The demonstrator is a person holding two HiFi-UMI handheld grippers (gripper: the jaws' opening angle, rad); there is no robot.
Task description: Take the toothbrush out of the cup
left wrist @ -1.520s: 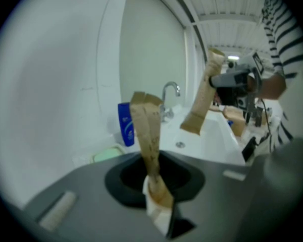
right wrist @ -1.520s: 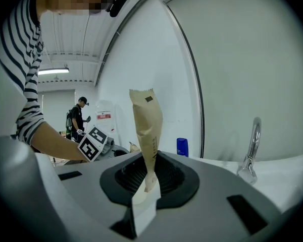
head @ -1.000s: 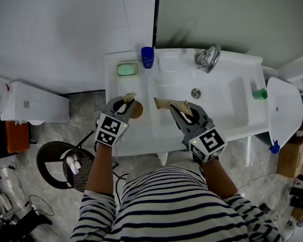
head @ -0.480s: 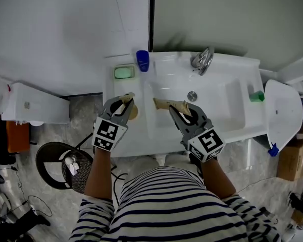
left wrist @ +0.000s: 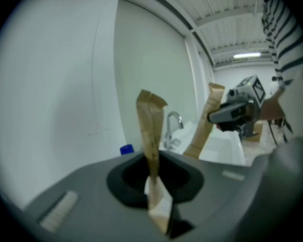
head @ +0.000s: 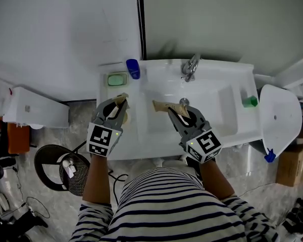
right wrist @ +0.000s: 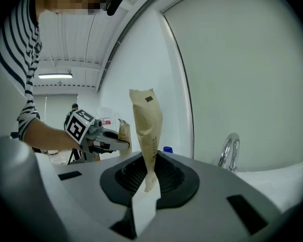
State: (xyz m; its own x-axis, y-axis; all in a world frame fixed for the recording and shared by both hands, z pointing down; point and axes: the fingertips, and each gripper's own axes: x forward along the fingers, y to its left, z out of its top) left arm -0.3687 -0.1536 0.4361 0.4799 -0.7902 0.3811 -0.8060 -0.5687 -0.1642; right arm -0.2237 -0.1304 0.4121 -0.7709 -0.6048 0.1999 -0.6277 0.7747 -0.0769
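My left gripper (head: 119, 105) holds a tan paper-wrapped piece (left wrist: 150, 130) upright over the sink's left ledge; its jaws are closing and press on the piece. Just beneath it a tan round cup (head: 127, 118) shows only as a sliver. My right gripper (head: 177, 113) is shut on a longer brown paper sleeve (right wrist: 147, 131), which sticks out leftward over the basin (head: 164, 106). In the left gripper view the right gripper (left wrist: 215, 117) shows with its sleeve, and in the right gripper view the left gripper (right wrist: 122, 144) shows with its piece. No bare toothbrush is visible.
The white sink (head: 217, 97) has a chrome faucet (head: 190, 66) at the back, a blue cup (head: 133, 68) and a green soap dish (head: 116, 78) at its back left, and a green object (head: 249, 102) on the right. A black bin (head: 58, 165) stands on the floor at left.
The left gripper has risen with its paper piece and now covers most of the cup. The right gripper has shifted slightly left, still holding its sleeve.
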